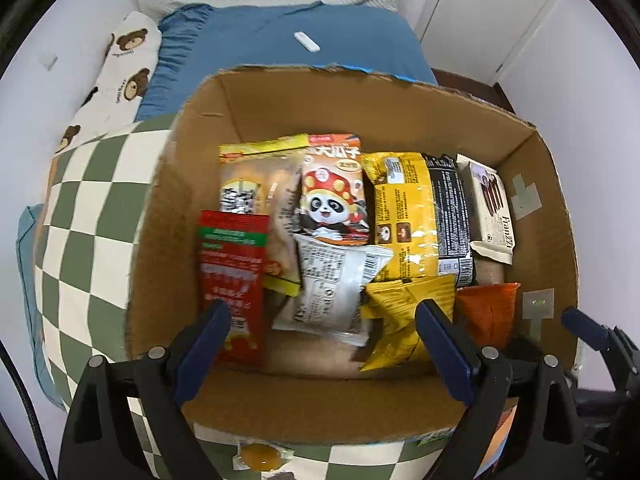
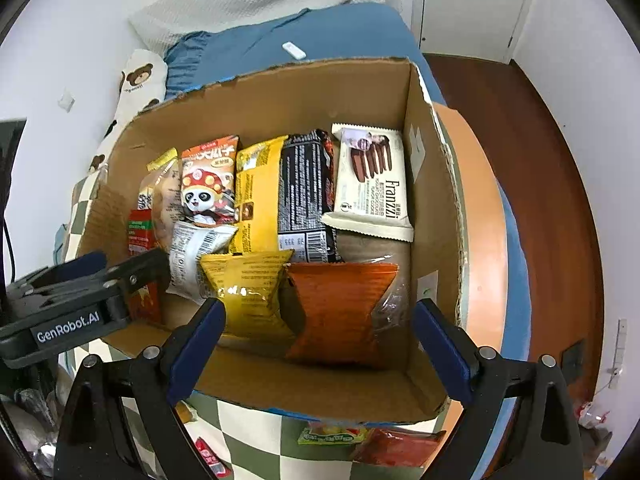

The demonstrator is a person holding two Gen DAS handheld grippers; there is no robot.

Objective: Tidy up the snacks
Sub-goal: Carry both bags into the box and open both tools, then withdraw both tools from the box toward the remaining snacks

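Both the left gripper (image 1: 322, 326) and right gripper (image 2: 316, 322) are held wide open and empty above the cardboard box (image 2: 256, 92), where the snacks (image 1: 334, 188) are packed; loosely leaning packets could be toppled by careless fingers

Open brown cardboard box (image 1: 400, 120) of snack packets, including a red sachet (image 1: 232, 280); left gripper (image 1: 322, 320) fingers (image 1: 208, 328) spread, empty, above.

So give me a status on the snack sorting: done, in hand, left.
Done: the cardboard box already holds many packets, including the Franzzi cookies and the orange bag. In hand: nothing; the left gripper and right gripper are both open and empty above it. Left: loose snacks on the checkered cloth outside.
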